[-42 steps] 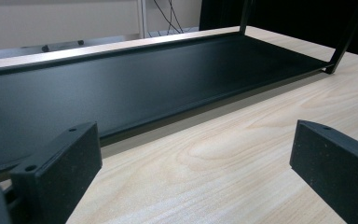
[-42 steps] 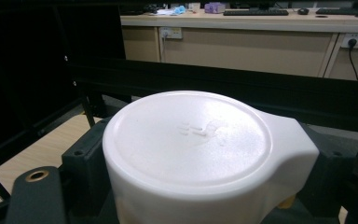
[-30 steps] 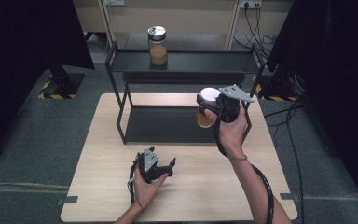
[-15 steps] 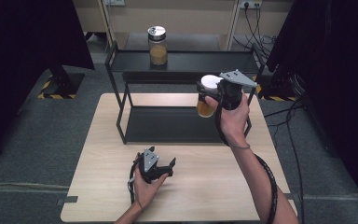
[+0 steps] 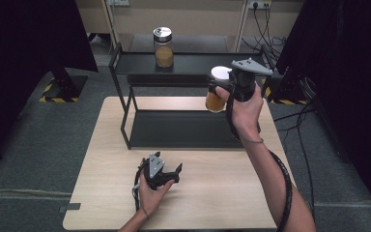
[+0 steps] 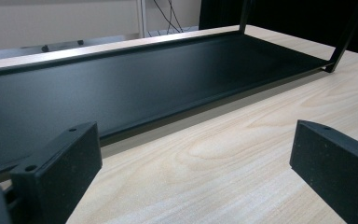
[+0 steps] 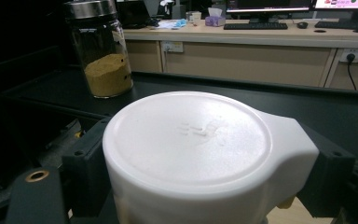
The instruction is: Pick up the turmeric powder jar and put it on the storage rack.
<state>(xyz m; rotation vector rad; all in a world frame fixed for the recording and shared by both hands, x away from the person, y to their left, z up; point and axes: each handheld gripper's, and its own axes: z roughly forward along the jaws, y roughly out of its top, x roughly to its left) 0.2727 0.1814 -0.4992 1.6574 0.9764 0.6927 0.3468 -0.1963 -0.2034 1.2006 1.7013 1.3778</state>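
Since the earlier frames the right gripper (image 5: 221, 93) has carried the white-lidded jar (image 5: 216, 92) upward, from in front of the rack's lower tray to about level with the top shelf (image 5: 193, 65); the left gripper (image 5: 170, 172) has kept its place low on the tabletop (image 5: 212, 193).

The right gripper's fingers (image 7: 81, 161) pinch the jar on both sides just under its white lid (image 7: 186, 140), and the jar hangs upright, its long axis vertical, amber contents showing below the lid in the high view. In the right gripper view the shelf surface lies ahead of and just below the lid, so the jar looks high enough to clear the front rail. The relation that matters now is forward: the open shelf space lies straight beyond the jar, while the steel-lidded jar (image 7: 100, 51) of yellow powder already stands well off toward the shelf's left part. A level push forward, then a short descent, should set it down.

The left gripper's fingers (image 6: 58, 175) are spread wide with nothing between them, pointing at the lower tray (image 6: 135, 88). The right hand is plainly the nearer one.
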